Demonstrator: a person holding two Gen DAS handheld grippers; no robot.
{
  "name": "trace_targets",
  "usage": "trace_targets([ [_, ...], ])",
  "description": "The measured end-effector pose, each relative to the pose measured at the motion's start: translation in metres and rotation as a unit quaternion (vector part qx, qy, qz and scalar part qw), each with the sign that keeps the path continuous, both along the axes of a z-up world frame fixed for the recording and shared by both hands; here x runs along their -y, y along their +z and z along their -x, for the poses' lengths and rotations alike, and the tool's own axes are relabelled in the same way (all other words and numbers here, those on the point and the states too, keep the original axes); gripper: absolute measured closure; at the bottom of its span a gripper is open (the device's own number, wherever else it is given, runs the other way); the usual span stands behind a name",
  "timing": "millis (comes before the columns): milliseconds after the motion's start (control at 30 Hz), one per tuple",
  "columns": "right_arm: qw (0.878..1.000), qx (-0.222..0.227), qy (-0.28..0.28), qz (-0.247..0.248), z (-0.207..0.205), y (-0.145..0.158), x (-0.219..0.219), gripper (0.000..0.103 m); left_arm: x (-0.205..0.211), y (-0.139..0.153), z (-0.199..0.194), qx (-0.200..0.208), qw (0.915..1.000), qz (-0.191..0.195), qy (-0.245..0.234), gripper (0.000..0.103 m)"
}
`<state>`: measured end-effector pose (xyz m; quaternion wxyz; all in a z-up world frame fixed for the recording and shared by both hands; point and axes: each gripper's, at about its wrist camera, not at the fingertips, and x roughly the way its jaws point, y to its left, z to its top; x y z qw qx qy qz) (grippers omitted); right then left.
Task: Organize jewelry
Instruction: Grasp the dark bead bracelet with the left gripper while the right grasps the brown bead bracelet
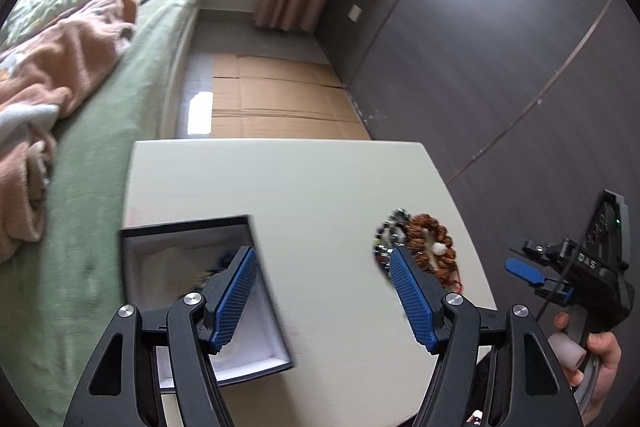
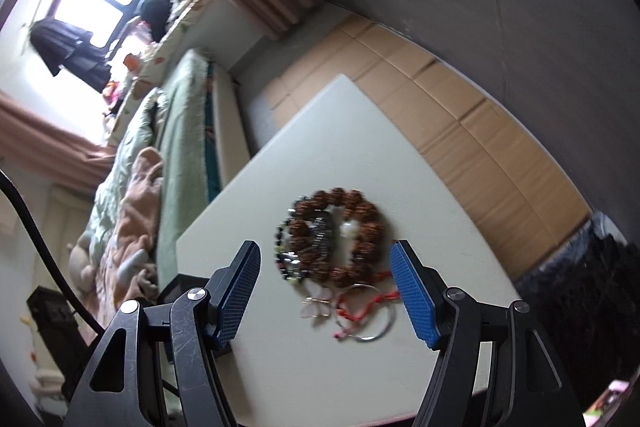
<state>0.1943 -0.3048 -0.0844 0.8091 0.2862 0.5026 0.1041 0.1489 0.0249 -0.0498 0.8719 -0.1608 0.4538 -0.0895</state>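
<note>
Left wrist view shows us the open box point(image 1: 200, 291) at the table's point(image 1: 320, 187) left edge — left gripper point(image 1: 324, 295) wide, empty. Right view alone resolves the jewelry pile point(image 2: 336, 251) — heap stretching toward us, right gripper point(image 2: 326, 291) wide above it.

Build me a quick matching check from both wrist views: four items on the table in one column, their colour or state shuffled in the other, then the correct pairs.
Items:
1. jewelry box
2. large-bead bracelet
3. thin bangle
4. left hand-held gripper

Descriptions:
A. brown, chunky round beads
B. open, nothing between its blue pads
C. black outside, pale lining, lid off
D. slim silver ring beside a red cord

Pairs: 1-C, 2-A, 3-D, 4-B
</note>
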Motion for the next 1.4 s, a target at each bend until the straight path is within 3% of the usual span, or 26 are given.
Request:
trace_targets([
  [300,1.0,-0.012,-0.008,0.001,-0.004,-0.007,0.008,0.035,0.046,-0.013,-0.015,0.0,0.9994,-0.014,-0.031,0.034],
  [467,1.0,-0.029,-0.005,0.005,-0.014,-0.018,0.004,0.037,0.059,-0.028,-0.027,-0.013,0.9991,-0.024,-0.031,0.053],
  [667,0.999,-0.032,-0.015,0.0,-0.02,-0.017,0.007,0.037,0.073,-0.056,-0.052,-0.043,0.9979,-0.034,-0.036,0.067],
  [1167,0.999,-0.041,-0.035,-0.007,-0.039,-0.017,0.023,0.037,0.102,-0.089,-0.085,-0.065,0.9919,-0.083,-0.071,0.073],
  [1333,0.999,-0.042,-0.03,0.013,-0.043,-0.014,0.018,0.037,0.116,-0.089,-0.086,-0.041,0.989,-0.116,-0.081,0.074],
  [1400,0.999,-0.039,-0.021,0.019,-0.045,-0.013,0.013,0.037,0.12,-0.09,-0.086,-0.032,0.9873,-0.13,-0.086,0.08],
])
